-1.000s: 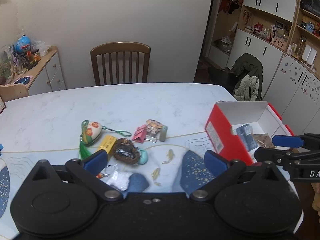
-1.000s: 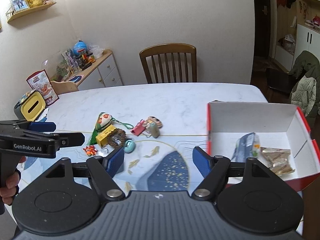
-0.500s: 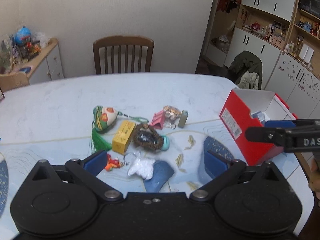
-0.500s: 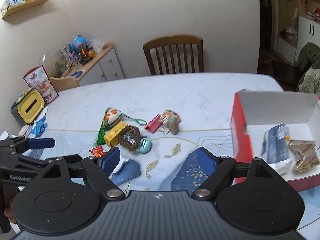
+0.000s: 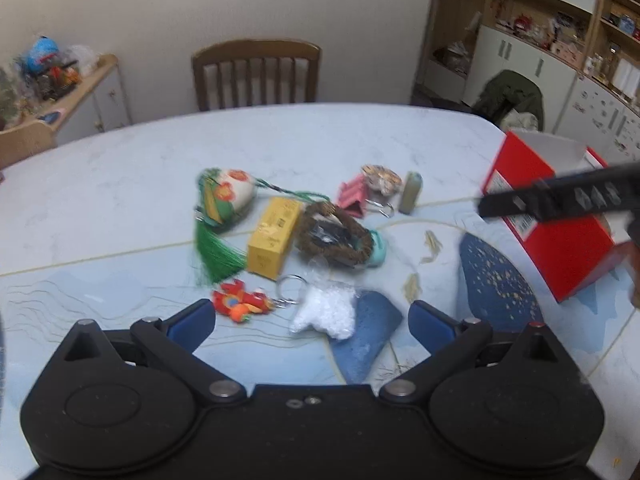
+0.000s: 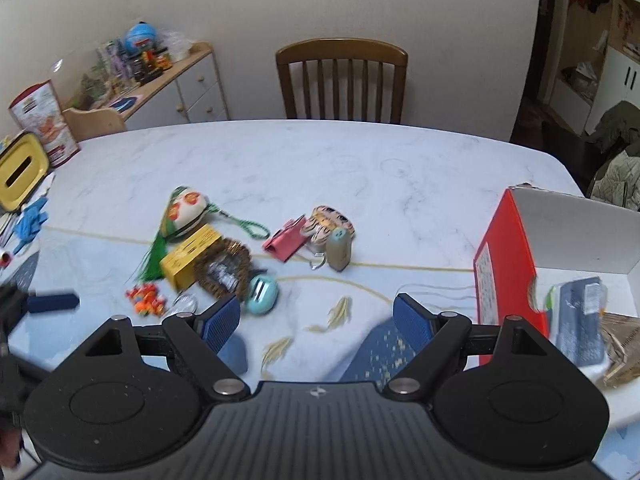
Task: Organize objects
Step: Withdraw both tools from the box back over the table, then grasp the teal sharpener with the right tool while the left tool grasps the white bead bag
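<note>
Both pairs of tongs are hanging spread and empty over the near edge of the table point(image 6: 320, 160): the left tongs point(image 5: 312, 320) are sitting just short of a white plastic packet point(image 5: 326, 312) and a red-and-orange charm point(image 5: 240, 302) on a key ring, while the right tongs point(image 6: 316, 316) are hovering between the heap of trinkets and the red box point(image 6: 508, 276).

The loose things are lying in a cluster at mid-table, well apart from the box, which is already holding a blue packet point(image 6: 580, 320) and a brown wrapper (so the job looks partly done). All of them are probably light. The white packet looks soft and crinkly, so a pinch across its middle should be holding it best; the charm is small and is likely dangling if lifted by its ring. The yellow box point(image 5: 274, 236) is stiff and offering flat sides to grip.

Crowding is the trouble: the yellow box is touching the brown woven ring point(image 5: 334, 236), which is overlapping a small teal case point(image 6: 262, 294), and the green tassel point(image 5: 214, 254) of the painted pouch point(image 5: 228, 194) is trailing beside them, so a careless lift could be dragging neighbours. The pink clip point(image 6: 286, 238), striped charm point(image 6: 328, 224) and grey-green tube point(image 6: 339, 250) are huddling further back. The way to the red box looks unobstructed.
</note>
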`<move>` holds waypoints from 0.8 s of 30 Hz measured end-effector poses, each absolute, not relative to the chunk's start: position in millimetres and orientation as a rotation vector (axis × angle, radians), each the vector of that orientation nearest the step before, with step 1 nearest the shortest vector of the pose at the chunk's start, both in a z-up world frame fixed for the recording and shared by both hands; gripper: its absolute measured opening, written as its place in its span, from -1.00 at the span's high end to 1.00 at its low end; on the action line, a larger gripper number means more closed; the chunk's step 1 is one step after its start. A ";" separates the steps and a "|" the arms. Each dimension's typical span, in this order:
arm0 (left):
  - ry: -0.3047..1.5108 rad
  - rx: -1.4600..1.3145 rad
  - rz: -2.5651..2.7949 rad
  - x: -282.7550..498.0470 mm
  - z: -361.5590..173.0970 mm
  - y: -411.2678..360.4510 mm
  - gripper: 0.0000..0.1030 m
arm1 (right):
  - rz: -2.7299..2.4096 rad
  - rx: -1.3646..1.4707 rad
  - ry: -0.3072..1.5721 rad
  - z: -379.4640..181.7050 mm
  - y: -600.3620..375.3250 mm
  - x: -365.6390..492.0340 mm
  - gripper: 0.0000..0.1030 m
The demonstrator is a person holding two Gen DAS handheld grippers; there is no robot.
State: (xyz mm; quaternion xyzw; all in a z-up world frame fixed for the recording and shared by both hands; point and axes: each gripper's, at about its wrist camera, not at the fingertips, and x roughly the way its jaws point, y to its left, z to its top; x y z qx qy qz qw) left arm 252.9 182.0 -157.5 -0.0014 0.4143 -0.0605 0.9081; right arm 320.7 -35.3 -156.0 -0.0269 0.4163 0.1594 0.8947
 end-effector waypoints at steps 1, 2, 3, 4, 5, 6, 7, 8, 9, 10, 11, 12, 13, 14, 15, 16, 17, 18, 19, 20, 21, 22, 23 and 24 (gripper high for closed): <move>0.861 0.002 -0.134 254.6 -161.6 180.3 -0.99 | 0.324 -0.059 0.865 -159.8 -33.9 327.5 -0.63; 0.868 0.009 -0.140 256.1 -165.9 178.0 -0.99 | 0.317 -0.068 0.868 -163.6 -32.2 333.9 -0.63; 0.873 0.015 -0.148 257.1 -170.4 175.5 -0.99 | 0.313 -0.077 0.872 -167.9 -30.5 339.3 -0.63; 0.875 0.021 -0.153 258.3 -174.5 173.5 -0.99 | 0.311 -0.084 0.879 -172.3 -28.6 345.2 -0.63; 0.876 0.030 -0.153 259.9 -178.0 171.8 -0.99 | 0.309 -0.087 0.886 -176.3 -26.8 350.5 -0.63; 0.876 0.038 -0.152 261.2 -181.1 170.1 -0.99 | 0.306 -0.090 0.894 -180.1 -25.6 355.8 -0.63; 0.875 0.043 -0.153 262.8 -183.8 168.7 -0.99 | 0.303 -0.095 0.902 -184.0 -24.1 361.1 -0.63; 0.873 0.049 -0.152 264.3 -186.5 167.4 -0.99 | 0.302 -0.100 0.908 -187.5 -22.9 365.8 -0.63; 0.873 0.054 -0.150 266.4 -189.1 166.4 -0.99 | 0.300 -0.108 0.912 -190.6 -21.4 369.9 -0.63; 0.875 0.056 -0.150 268.7 -191.5 165.6 -0.99 | 0.296 -0.119 0.914 -193.4 -20.0 373.8 -0.63; 0.878 0.055 -0.153 270.7 -193.9 164.7 -0.99 | 0.294 -0.128 0.915 -195.6 -18.4 377.4 -0.63; 0.879 0.054 -0.162 272.9 -195.9 163.6 -0.99 | 0.292 -0.136 0.917 -198.4 -16.8 381.4 -0.62; 0.876 0.057 -0.168 274.8 -197.7 162.7 -0.99 | 0.289 -0.140 0.921 -200.5 -15.6 385.5 -0.61; 0.875 0.066 -0.165 276.4 -199.6 161.6 -0.99 | 0.289 -0.142 0.924 -202.3 -14.6 388.9 -0.58; 0.877 0.073 -0.157 278.1 -201.6 160.8 -0.98 | 0.288 -0.144 0.928 -203.7 -13.7 392.9 -0.54; 0.879 0.074 -0.151 279.6 -203.4 160.8 -0.98 | 0.289 -0.143 0.930 -204.9 -12.7 396.8 -0.50; 0.880 0.072 -0.146 280.8 -205.1 161.1 -0.97 | 0.289 -0.144 0.931 -206.2 -11.5 400.3 -0.48; 0.881 0.072 -0.141 281.8 -206.6 161.6 -0.96 | 0.291 -0.146 0.932 -207.3 -10.8 403.6 -0.44; 0.885 0.073 -0.137 282.8 -207.9 161.4 -0.94 | 0.294 -0.148 0.933 -208.9 -9.8 406.5 -0.39; 0.888 0.077 -0.137 283.3 -209.1 160.7 -0.92 | 0.294 -0.151 0.935 -210.7 -8.9 409.1 -0.36; 0.888 0.083 -0.136 283.1 -210.3 159.6 -0.90 | 0.292 -0.155 0.938 -212.5 -8.0 411.7 -0.28; 0.888 0.091 -0.138 282.6 -211.2 158.3 -0.87 | 0.292 -0.156 0.942 -214.4 -7.1 414.4 -0.20; 0.888 0.101 -0.139 282.0 -212.0 156.8 -0.85 | 0.293 -0.154 0.946 -215.7 -5.9 416.2 -0.18; 0.888 0.108 -0.139 281.8 -212.6 155.6 -0.80 | 0.295 -0.152 0.948 -216.9 -5.1 418.0 -0.13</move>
